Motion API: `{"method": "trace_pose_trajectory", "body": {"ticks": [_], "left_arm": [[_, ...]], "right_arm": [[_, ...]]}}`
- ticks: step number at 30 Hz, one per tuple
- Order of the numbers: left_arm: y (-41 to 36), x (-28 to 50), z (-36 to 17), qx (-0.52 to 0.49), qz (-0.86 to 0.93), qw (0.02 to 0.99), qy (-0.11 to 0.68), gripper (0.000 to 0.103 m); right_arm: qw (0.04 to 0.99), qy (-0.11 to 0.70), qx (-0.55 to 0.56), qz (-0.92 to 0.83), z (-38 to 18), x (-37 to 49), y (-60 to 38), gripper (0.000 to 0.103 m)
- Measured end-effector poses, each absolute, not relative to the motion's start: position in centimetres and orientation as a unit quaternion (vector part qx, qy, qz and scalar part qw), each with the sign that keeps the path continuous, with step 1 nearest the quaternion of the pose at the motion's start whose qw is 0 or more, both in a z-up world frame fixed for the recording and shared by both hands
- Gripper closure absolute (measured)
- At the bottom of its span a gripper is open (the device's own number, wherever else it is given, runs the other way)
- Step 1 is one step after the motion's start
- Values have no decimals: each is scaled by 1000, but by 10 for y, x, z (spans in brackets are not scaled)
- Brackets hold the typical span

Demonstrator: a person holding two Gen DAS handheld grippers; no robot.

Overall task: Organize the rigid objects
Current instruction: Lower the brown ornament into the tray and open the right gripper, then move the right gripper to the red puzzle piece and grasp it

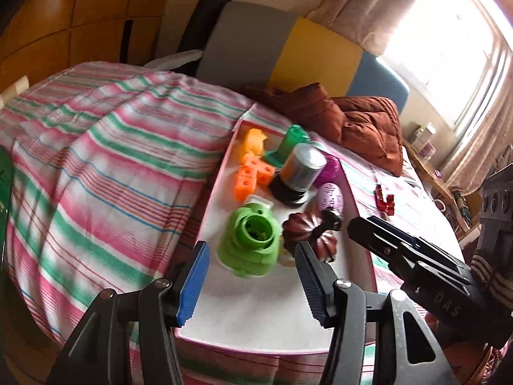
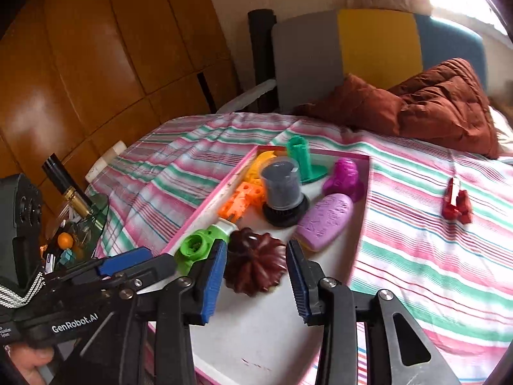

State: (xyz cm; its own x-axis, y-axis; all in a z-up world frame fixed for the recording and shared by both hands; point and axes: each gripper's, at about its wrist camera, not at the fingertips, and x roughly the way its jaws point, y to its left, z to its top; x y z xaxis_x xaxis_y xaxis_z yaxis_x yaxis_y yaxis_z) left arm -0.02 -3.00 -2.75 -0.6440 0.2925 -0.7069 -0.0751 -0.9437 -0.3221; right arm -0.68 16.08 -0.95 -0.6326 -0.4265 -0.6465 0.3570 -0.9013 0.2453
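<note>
The dark maroon ribbed piece (image 2: 255,264) lies on the white floor of the pink-rimmed tray (image 2: 243,330), at the tray's near end, between the spread fingers of the right gripper (image 2: 256,285); the blue pads stand clear of its sides, so the grip is released, nothing clamped. Just to the left of the maroon piece in the right wrist view sits a lime green round part (image 2: 195,250) with a white stub, touching or nearly touching it. Farther into the tray from the maroon piece lie a lilac oval piece (image 2: 323,221), a grey cylinder on a black base (image 2: 283,192), an orange block with holes (image 2: 242,200), a yellow piece (image 2: 261,162), a green upright post on a flat foot (image 2: 303,158) and a magenta figure (image 2: 344,176) at the far end. Outside the tray, well to the right of the maroon piece, a small red piece (image 2: 455,200) rests on the striped bedcover (image 2: 433,240). The left gripper (image 1: 253,276) hovers over the tray's near end with its fingers wide apart and empty, the green part beyond them. A brown quilted cushion (image 2: 442,102) lies far beyond the tray by the headboard.
</note>
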Motion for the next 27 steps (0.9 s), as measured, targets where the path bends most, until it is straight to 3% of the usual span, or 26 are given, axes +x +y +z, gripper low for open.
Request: {"method": "trace_pose_trajectory", "body": {"ticks": [8, 16, 27], "left_arm": [[-12, 4, -24, -407, 896, 134, -114, 47], [7, 14, -19, -396, 895, 181, -93, 47], [49, 32, -10, -383, 892, 236, -43, 47]], "right_arm": [[170, -68, 375, -909, -9, 2, 204, 63], [51, -106, 428, -896, -30, -3, 254, 62], [3, -80, 440, -895, -48, -3, 288, 62]]}}
